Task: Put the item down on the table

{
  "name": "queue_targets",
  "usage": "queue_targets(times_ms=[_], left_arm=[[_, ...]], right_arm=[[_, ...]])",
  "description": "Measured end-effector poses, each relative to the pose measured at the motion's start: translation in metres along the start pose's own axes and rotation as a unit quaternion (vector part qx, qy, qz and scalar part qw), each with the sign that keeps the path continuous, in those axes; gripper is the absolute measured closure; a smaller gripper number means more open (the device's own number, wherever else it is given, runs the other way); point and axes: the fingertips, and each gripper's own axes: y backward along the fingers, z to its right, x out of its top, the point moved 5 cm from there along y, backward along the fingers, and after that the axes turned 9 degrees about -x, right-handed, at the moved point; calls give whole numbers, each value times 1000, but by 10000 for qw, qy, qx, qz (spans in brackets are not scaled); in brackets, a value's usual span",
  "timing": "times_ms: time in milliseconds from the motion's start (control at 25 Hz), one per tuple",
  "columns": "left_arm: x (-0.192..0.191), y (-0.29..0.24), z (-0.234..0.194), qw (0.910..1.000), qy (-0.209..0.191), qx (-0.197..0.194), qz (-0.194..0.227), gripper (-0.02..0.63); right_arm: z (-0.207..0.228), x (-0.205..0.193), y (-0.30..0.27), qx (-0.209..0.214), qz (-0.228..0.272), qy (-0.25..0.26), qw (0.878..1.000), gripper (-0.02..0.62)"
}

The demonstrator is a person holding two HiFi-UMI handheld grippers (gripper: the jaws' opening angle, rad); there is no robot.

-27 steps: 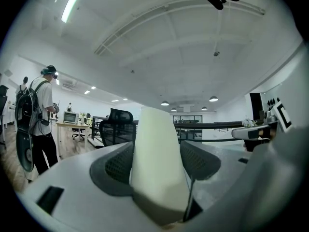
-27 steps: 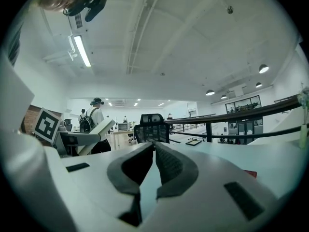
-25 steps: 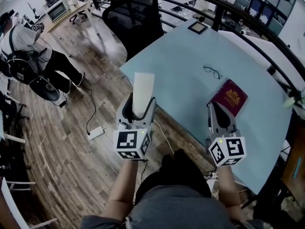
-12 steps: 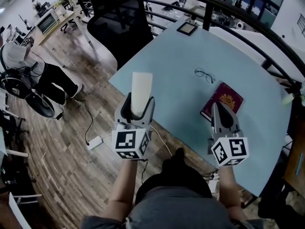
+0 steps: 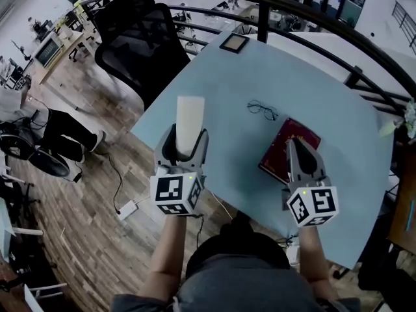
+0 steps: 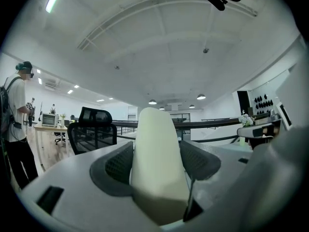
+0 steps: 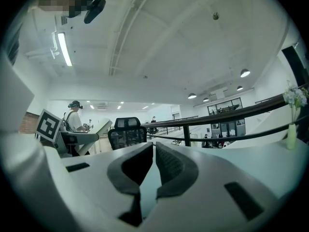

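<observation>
A pale cream block (image 5: 189,123) stands upright between the jaws of my left gripper (image 5: 187,147), above the near left edge of the light blue table (image 5: 221,90). In the left gripper view the same cream block (image 6: 158,163) fills the gap, with both dark pads (image 6: 118,164) pressed against its sides. My right gripper (image 5: 299,153) hovers over the near edge of a dark red passport-like booklet (image 5: 285,147). Its jaws are together with nothing between them, as the right gripper (image 7: 154,151) view confirms.
A pair of glasses (image 5: 261,109) lies mid-table beyond the booklet. A small framed square (image 5: 234,42) sits at the far edge. A black office chair (image 5: 140,41) stands left of the table, and a dark railing (image 5: 305,12) curves behind it. A white power strip (image 5: 127,208) lies on the wooden floor.
Both grippers have come further in over the table. The right gripper now overlaps the booklet's near edge. The block stays gripped in the left one.
</observation>
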Motion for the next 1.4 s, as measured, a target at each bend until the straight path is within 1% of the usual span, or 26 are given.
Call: queue_targets(times_ms=[280,480,760,1080,1400], left_arm=[[0,-45,27,9992,-62,-390,-85,299],[-6,-69,49,9971,-120,-733,-188,299],[-26,-96,65,9914,-152,-1191,-520,299],[-76,-124,70,9783,-137,-1679,-1205,299],[-133,-138,66,9619,-133,-1871,-1987,298]], right_arm=[[28,-1,1,-228,-4,-110,9997,575],[44,-1,9,-451,32,-186,9988,575],[50,0,22,-828,40,-246,9963,575],[48,-6,33,-1381,-72,-239,9901,575],[41,-9,35,-1721,-201,-226,9846,575]])
